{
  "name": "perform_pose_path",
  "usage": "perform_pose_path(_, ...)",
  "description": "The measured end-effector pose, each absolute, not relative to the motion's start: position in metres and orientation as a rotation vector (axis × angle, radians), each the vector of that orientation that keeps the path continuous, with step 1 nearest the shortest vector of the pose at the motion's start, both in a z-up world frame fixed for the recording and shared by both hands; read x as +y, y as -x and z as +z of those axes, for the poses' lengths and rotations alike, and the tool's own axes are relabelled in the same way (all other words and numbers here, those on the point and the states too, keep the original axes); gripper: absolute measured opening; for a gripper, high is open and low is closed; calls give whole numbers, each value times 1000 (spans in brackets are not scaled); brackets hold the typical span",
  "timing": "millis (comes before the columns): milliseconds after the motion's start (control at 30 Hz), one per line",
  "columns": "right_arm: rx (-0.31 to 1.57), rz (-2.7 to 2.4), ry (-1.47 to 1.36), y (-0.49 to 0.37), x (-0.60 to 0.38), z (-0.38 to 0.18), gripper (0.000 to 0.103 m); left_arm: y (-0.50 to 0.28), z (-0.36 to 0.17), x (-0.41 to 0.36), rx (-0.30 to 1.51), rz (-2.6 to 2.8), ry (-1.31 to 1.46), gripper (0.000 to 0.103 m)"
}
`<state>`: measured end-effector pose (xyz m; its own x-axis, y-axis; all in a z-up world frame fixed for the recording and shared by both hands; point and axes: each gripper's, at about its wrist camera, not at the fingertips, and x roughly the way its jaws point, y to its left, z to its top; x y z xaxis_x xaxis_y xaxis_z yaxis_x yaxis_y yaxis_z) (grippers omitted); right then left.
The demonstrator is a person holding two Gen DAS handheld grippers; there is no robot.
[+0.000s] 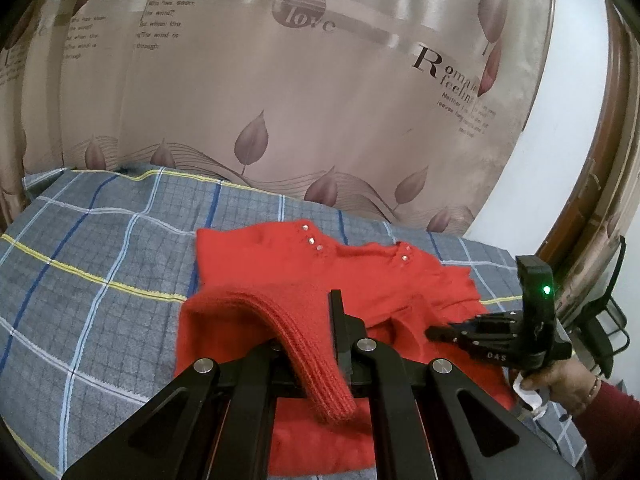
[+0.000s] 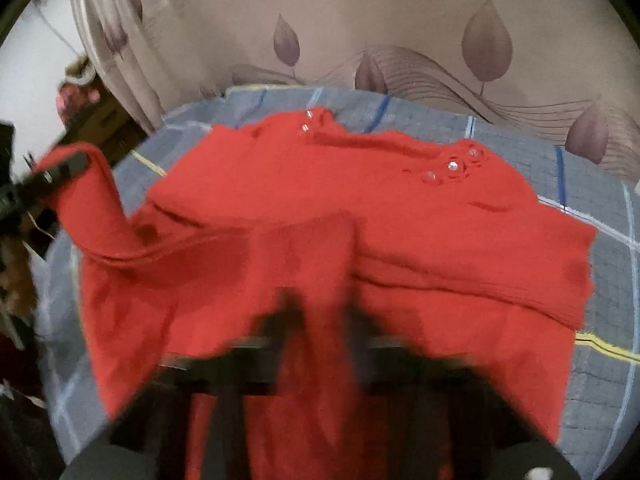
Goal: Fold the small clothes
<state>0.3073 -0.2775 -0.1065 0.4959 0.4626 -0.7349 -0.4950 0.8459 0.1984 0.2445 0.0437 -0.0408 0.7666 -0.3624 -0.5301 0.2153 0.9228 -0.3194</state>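
At the bottom of the left wrist view, our left gripper [image 1: 316,344] pinches a ribbed cuff [image 1: 320,376] of the red sweater [image 1: 280,276]. The cuff runs between the jaws, which stand only as far apart as the knit is thick, and its end hangs down past them toward the lower centre of the frame. The left finger is mostly hidden under the fabric; only the right finger shows clearly.

At the right edge of that view, our right gripper [image 1: 434,334] reaches into the sweater's bunched right side. Its fingertips are buried in the folds, and a hand [image 1: 560,384] holds its handle lower right.

In the right wrist view, the bottom of the frame is badly blurred. Red fabric rises between the dark fingers of the right gripper [image 2: 320,312], so it appears clamped on the sweater [image 2: 360,208], though the fingertips are hard to make out. At the left edge, the other gripper [image 2: 60,170] lifts a sleeve clear of the bed, and its tip is wrapped in cloth.

Beyond the grippers, the sweater lies spread on a grey checked blanket [image 1: 100,260], collar toward the top, with shiny buttons [image 1: 314,242] on the shoulders. Behind the bed hangs a beige curtain [image 1: 280,80] printed with leaves and lettering.
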Motion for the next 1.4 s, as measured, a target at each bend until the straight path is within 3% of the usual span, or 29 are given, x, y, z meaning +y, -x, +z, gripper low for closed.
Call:
perform_pose_path(367,630,426,-105,-293,-345,-35,6,-273,-23,42,574,-299,285,5)
perform_pose_path(767,698,320,-177,-329,-369,-69,6,-338,-49,16,669,-288,253,9)
perform_pose_path(867,722,313,-196,-334,-372,-80,6,-349,-54,17,686,-290,271,20)
perform_pose_path(967,745,297,-200,-338,-374,-88,6,-355,-50,28,665,-244,321,56)
perform_pose_path(1033,752,293,-214,-339,-376,-92,7,-352,-40,41,601,-202,361,85)
perform_pose_path(1133,751,292,-228,-340,-377,-96,10,-348,-25,65,514,-160,424,89)
perform_pose_path(1233,714,293,-291,-332,-385,-91,12,-346,-21,76,541,-135,373,89)
perform_pose_path(1400,651,323,-362,-289,-401,-77,14,-313,-42,77,626,-169,77,89)
